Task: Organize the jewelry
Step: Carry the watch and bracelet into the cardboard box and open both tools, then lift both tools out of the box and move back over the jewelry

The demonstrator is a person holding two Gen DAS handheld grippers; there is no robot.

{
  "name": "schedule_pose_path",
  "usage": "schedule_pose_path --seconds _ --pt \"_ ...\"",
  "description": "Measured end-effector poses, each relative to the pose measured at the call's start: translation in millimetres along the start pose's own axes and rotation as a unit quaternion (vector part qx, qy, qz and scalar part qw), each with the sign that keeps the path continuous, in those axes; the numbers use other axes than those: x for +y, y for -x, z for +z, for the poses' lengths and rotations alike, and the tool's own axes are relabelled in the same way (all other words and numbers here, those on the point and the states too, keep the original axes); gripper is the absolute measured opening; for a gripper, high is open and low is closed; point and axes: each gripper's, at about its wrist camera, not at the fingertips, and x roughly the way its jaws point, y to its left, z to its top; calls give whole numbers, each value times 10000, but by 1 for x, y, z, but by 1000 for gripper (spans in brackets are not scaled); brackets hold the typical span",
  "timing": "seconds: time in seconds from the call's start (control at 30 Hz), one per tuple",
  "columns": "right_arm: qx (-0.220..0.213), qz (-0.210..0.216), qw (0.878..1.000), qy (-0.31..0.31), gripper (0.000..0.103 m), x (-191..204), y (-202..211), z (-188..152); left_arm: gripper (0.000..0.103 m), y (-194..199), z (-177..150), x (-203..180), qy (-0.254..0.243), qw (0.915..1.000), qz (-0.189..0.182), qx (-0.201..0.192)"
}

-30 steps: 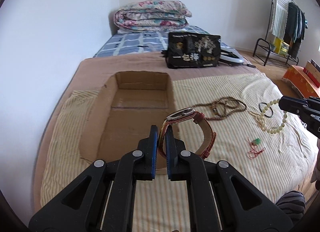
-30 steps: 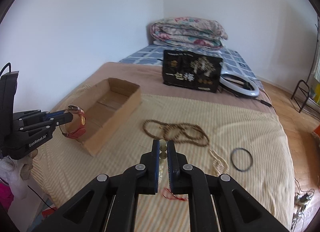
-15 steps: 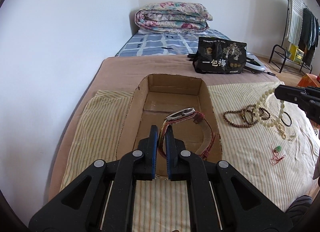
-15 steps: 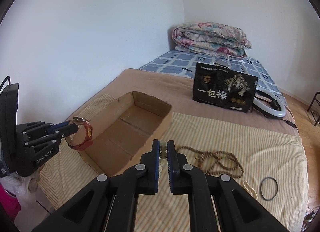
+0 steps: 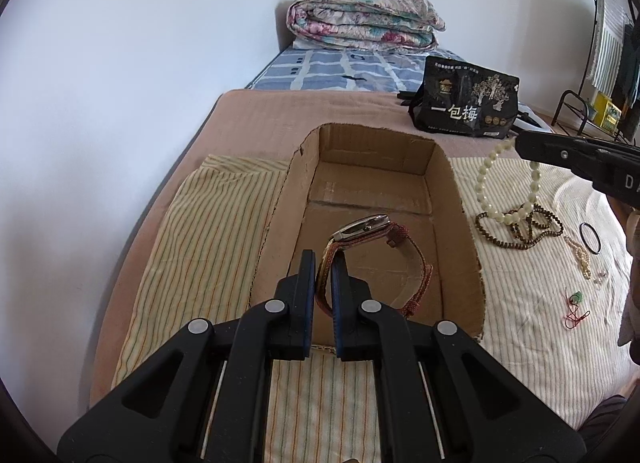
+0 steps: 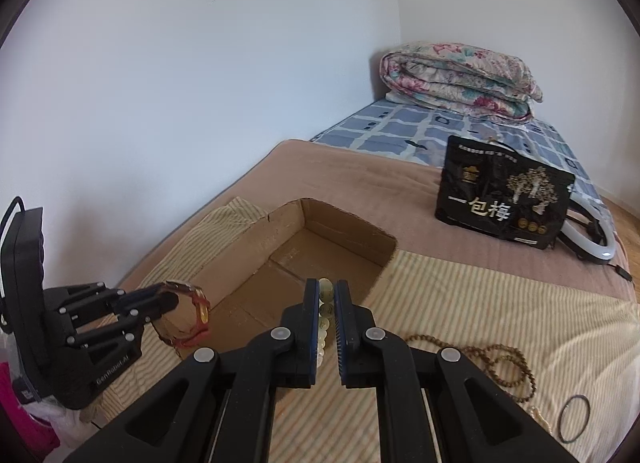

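The left tool (image 5: pixel 323 263) is clamped on the strap of a red-banded watch (image 5: pixel 372 229), holding it over the near end of the open cardboard box (image 5: pixel 460 199) on the bed (image 5: pixel 208 231). The right tool (image 6: pixel 327 295) pinches a pale bead bracelet (image 5: pixel 506 183), which dangles beside the box's right wall. Farther right on the striped sheet lie brown prayer beads (image 5: pixel 524 229), a black ring (image 5: pixel 590 237) and a red cord charm (image 5: pixel 576 305).

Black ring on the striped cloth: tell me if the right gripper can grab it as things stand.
Probably not yet. The right gripper is shut on the pale bead bracelet, so it must drop that first; the black ring itself lies uncovered on the cloth.
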Motion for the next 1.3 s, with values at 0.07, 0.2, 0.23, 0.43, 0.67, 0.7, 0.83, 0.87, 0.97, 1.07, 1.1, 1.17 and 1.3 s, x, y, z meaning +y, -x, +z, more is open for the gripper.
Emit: schedule_pose_path --seconds 0.07,0.2,0.23,0.43,0.67,0.7,0.83,0.87,0.97,1.07,1.1,1.17,1.3 --pt "41 65 10000 -15 5 2 -11 0 5 -3 0 2 45 10000 -8 31" --pt "143 183 9997 -71 5 3 -34 2 5 -9 1 4 80 10000 16 54" --pt "168 187 9997 -51 5 4 -39 2 5 -10 1 5 92 9999 14 68" --pt "271 169 9995 -44 6 5 -51 0 6 -14 1 7 125 9999 38 97" --pt "154 88 9997 -178 42 -1 -42 2 24 -10 4 2 125 9999 69 -34" --pt "156 78 9997 -194 43 -2 -42 2 24 -7 5 1 129 9999 73 -59" --pt "124 46 9997 -203 49 -4 -36 1 24 0 7 -1 115 9998 107 -141" --pt "116 52 9997 -213 49 -4 -34 0 24 3 8 -1 117 9997 111 -161" --pt "77 56 9997 -229 49 -4 -29 0 24 10 9 -3 126 9996 122 -236" --pt "44 44 9998 -198 49 -4 -22 -1 24 19 11 -7 107 9994 118 -318" --pt "32 34 9998 -182 49 -4 -19 -1 24 22 12 -7 97 9993 123 -340" --pt "-6 6 9999 -158 49 -5 -12 -2 24 28 13 -10 76 9991 133 -404" --pt "-127 -57 9997 -200 55 -10 3 -3 24 42 15 -17 43 9986 99 -527"
